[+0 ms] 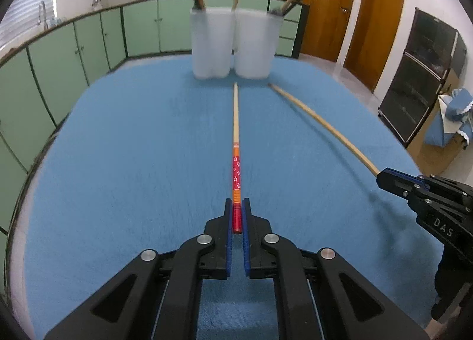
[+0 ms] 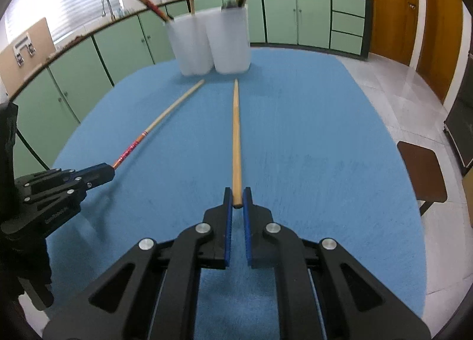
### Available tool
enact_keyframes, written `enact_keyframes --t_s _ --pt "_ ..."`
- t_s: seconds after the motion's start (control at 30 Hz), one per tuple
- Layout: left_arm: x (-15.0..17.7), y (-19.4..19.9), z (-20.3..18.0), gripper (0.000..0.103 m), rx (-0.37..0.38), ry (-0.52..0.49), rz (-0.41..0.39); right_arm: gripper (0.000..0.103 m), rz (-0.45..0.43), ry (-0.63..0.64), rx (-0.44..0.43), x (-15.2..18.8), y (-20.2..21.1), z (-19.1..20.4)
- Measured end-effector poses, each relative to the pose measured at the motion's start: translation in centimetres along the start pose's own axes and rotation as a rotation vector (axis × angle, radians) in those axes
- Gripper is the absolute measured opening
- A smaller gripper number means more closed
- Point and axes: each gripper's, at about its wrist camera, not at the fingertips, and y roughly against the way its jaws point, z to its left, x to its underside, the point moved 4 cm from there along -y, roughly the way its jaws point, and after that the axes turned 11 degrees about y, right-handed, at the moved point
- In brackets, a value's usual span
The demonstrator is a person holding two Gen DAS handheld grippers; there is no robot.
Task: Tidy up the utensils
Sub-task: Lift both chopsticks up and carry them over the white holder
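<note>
Left gripper (image 1: 236,215) clamped on red-patterned wooden chopstick (image 1: 236,121); right gripper (image 2: 237,198) clamped on plain wooden chopstick (image 2: 236,133). Both tips straight ahead, just short of translucent white plastic holders (image 2: 218,41) on blue-clothed counter (image 2: 310,147). Recommended: raise tips above rims, match each to like contents, lower vertically before release.

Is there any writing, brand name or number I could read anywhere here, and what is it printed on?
"DAS": pale letters on the black body of the right gripper, seen from the left wrist view; it may continue out of sight.
Embossed lettering on the left gripper: too blurred to read.
Red chopstick: flower pattern only, no words.
</note>
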Motion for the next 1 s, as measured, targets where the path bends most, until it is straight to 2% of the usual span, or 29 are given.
enact_keyframes --t_s 0.07,0.2,0.37,0.57,0.63,0.67,0.8,1.0 --pt "0.5 -0.4 0.2 0.007 -0.002 0.004 0.010 0.006 0.008 0.003 0.002 0.3 -0.5 0.0" --pt "0.8 0.2 0.3 0.020 0.016 -0.010 -0.002 0.006 0.016 -0.003 0.002 0.5 -1.0 -0.1" --pt "1.6 0.6 0.3 0.021 0.003 -0.042 0.004 0.006 0.012 -0.011 -0.004 0.5 -1.0 -0.4" --pt "1.7 0.6 0.2 0.019 -0.017 -0.053 0.003 0.006 0.009 -0.020 -0.007 0.6 -0.9 -0.5" --pt "1.7 0.5 0.1 0.013 -0.022 -0.060 0.003 0.006 0.010 -0.027 -0.007 0.6 -1.0 -0.6" --pt "1.7 0.4 0.0 0.006 -0.026 -0.062 0.002 0.006 0.012 -0.029 -0.009 0.7 -1.0 -0.6" --pt "1.8 0.6 -0.3 0.006 -0.045 -0.077 -0.005 0.006 0.015 -0.032 -0.009 0.7 -1.0 -0.7" --pt "0.7 2.8 -0.4 0.006 -0.024 -0.060 -0.045 0.006 -0.028 -0.037 -0.004 -0.5 0.6 -1.5"
